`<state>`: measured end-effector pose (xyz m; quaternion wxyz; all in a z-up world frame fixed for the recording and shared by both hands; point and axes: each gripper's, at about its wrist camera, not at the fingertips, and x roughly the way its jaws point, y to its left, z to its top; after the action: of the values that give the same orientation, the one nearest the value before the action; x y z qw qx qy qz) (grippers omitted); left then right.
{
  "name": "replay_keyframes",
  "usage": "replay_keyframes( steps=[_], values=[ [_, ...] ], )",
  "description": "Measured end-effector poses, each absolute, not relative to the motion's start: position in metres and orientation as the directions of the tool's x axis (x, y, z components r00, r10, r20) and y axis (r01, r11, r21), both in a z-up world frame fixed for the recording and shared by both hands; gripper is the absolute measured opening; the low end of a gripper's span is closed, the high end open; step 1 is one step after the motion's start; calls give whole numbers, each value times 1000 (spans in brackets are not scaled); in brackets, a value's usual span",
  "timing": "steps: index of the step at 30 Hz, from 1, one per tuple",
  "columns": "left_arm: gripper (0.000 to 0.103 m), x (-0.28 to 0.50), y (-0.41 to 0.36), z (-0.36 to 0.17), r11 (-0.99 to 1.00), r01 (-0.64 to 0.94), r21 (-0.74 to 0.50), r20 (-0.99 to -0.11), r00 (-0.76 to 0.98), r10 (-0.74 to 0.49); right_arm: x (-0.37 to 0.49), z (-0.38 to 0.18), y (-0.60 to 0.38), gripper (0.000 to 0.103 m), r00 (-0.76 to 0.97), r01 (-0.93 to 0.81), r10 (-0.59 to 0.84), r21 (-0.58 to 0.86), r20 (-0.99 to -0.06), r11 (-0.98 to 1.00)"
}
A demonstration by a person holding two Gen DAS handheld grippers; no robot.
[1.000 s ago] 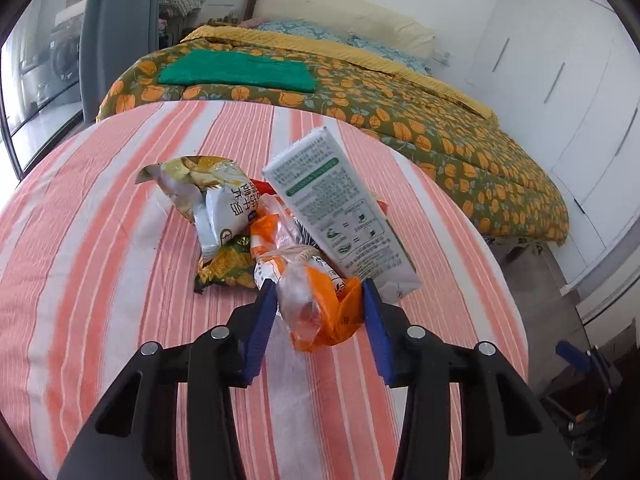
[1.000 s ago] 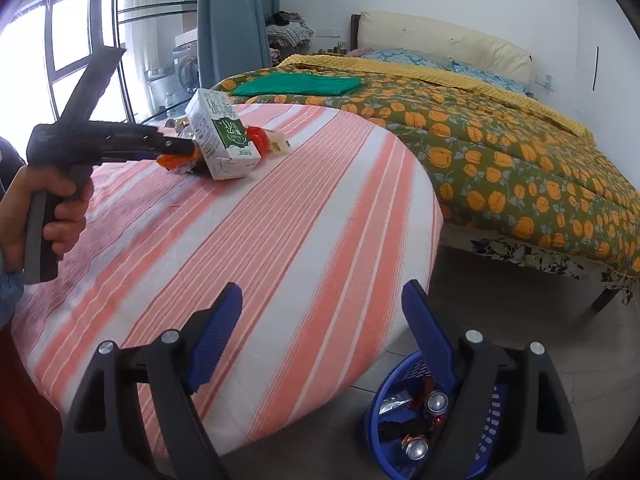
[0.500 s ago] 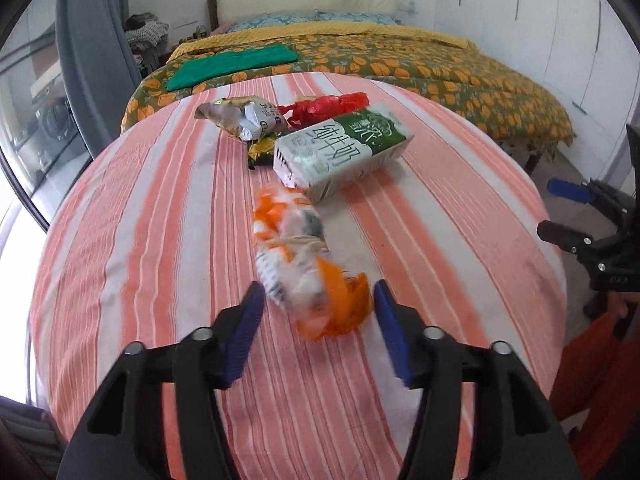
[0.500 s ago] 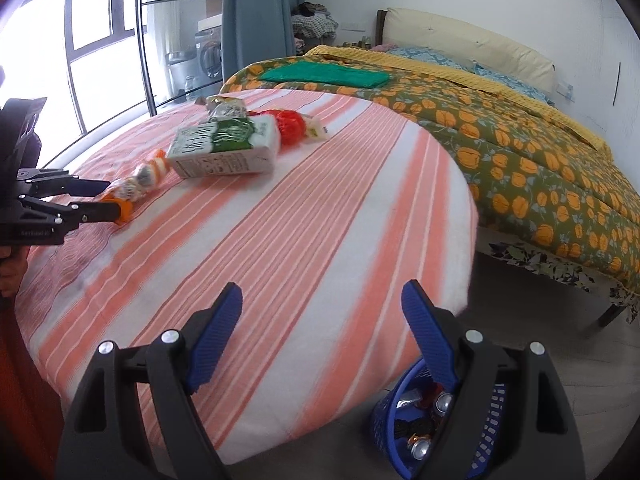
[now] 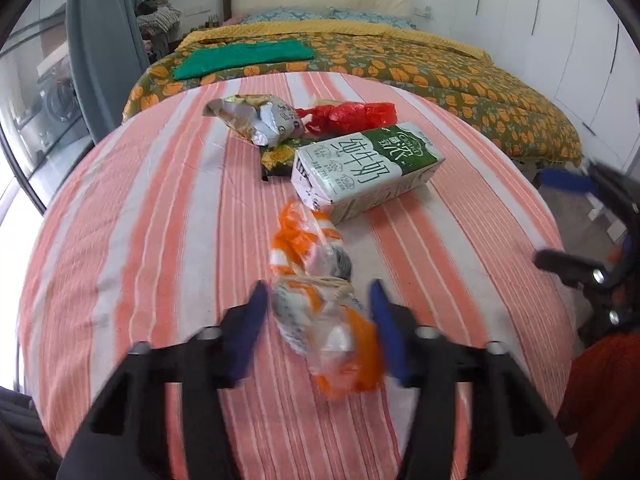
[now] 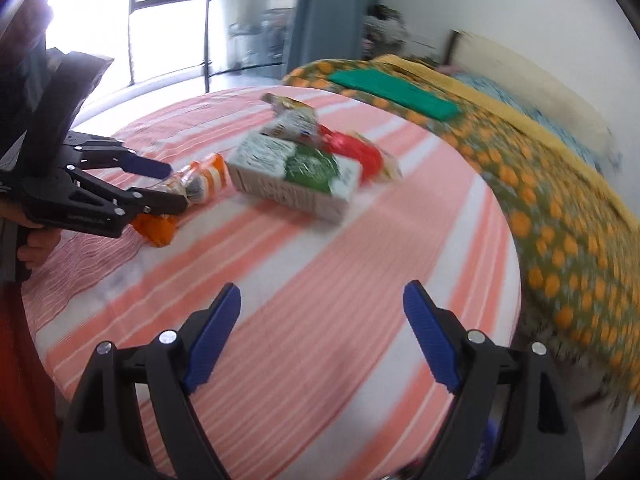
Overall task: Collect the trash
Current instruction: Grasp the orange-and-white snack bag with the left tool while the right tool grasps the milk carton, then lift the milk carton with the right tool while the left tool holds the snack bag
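Crumpled orange-and-clear wrapper between the left fingers, green-white milk carton on its side beyond, silver and red wrappers farther ahead

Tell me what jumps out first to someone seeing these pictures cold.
The orange and clear plastic wrapper sits between the fingers of the left hand-held gripper, near the front of the round striped table. Just behind it lies a green and white milk carton on its side, with a red bag and a crumpled foil packet beyond.
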<state>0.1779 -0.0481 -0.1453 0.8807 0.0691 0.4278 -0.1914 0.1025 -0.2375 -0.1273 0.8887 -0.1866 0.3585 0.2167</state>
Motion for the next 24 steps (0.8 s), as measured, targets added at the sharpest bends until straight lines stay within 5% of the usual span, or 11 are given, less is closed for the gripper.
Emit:
replay_keyframes(
  steps=[13, 18, 24],
  values=[
    [46, 166, -22, -141, 906, 414, -87, -760, 560, -329, 223, -143, -128, 86, 449, -792, 110, -338, -887, 508],
    [47, 166, -29, -143, 902, 428, -56, -765, 562, -314, 232, -150, -134, 55, 387, -795, 20, -323, -922, 514],
    [48, 164, -38, -144, 906, 421, -39, -762, 575, -300, 218, -126, -182, 51, 311, -649, 48, -175, -949, 741]
  ],
)
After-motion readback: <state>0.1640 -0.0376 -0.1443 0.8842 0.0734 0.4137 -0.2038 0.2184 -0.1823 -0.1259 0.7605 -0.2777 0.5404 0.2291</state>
